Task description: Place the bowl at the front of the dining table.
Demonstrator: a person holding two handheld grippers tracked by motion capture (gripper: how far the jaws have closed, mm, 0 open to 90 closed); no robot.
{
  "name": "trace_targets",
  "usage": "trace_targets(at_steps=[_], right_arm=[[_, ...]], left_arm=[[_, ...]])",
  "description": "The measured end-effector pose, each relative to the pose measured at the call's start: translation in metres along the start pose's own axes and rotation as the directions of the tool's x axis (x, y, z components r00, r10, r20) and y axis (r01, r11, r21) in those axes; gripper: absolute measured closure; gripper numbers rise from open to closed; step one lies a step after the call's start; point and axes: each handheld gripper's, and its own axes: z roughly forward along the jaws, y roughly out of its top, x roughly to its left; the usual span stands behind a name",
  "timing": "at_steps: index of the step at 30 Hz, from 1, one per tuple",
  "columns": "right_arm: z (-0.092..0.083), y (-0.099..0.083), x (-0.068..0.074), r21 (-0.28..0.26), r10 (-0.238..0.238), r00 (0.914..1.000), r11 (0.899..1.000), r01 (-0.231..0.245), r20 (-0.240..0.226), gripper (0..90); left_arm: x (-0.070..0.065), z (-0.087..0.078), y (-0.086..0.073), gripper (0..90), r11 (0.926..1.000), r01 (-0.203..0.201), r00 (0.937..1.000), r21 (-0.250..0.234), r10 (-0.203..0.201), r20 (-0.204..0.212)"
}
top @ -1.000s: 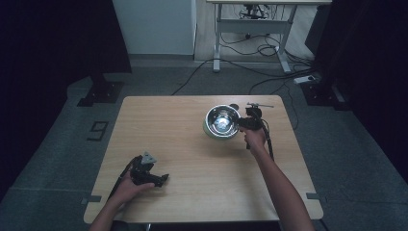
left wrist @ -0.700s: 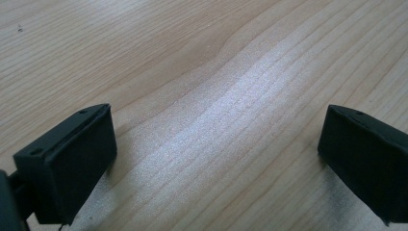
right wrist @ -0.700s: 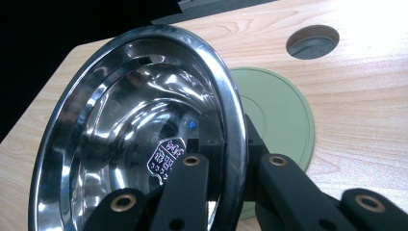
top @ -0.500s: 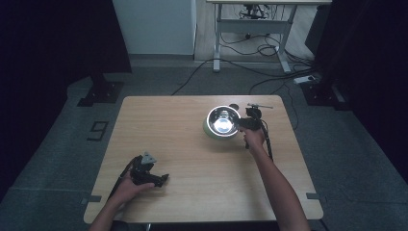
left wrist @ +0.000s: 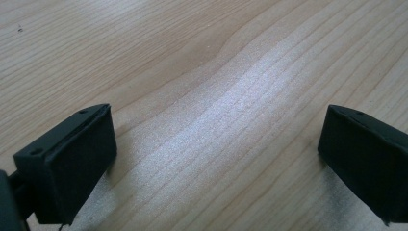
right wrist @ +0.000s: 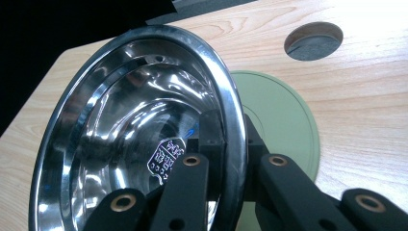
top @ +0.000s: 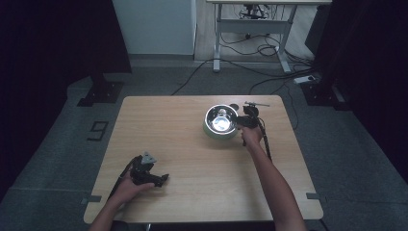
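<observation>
A shiny steel bowl (top: pixel 220 120) is at the table's far right, tilted up on its edge in the right gripper view (right wrist: pixel 144 139). It hangs over a round pale green mat (right wrist: pixel 281 115), whose edge peeks out under the bowl (top: pixel 209 131). My right gripper (top: pixel 239 123) is shut on the bowl's rim (right wrist: pixel 232 137), one finger inside and one outside. At the front left, my left gripper (top: pixel 161 179) lies low over the wood. Its jaws stand wide apart with nothing between them (left wrist: pixel 216 159).
A round cable hole (right wrist: pixel 312 41) sits in the tabletop just beyond the mat, near the far edge (top: pixel 233 106). The right gripper's cable (top: pixel 266 142) trails along the forearm. Bare wood (top: pixel 192 159) lies between the two hands.
</observation>
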Motion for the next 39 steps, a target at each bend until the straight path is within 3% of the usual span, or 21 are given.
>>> trace_targets(at_steps=[28, 39], right_arm=[[0.024, -0.005, -0.025, 0.007, 0.07, 0.9961, 0.997, -0.071, 0.053, 85.8], [0.028, 0.001, -0.02, 0.014, 0.074, 0.9964, 0.997, -0.074, 0.041, 85.9]], left_arm=[[0.0, 0.0, 0.0, 0.0, 1.0, 0.001, 1.0, 0.0, -0.001, 0.0], [0.0, 0.0, 0.0, 0.0, 1.0, 0.0, 1.0, 0.0, 0.0, 0.001]])
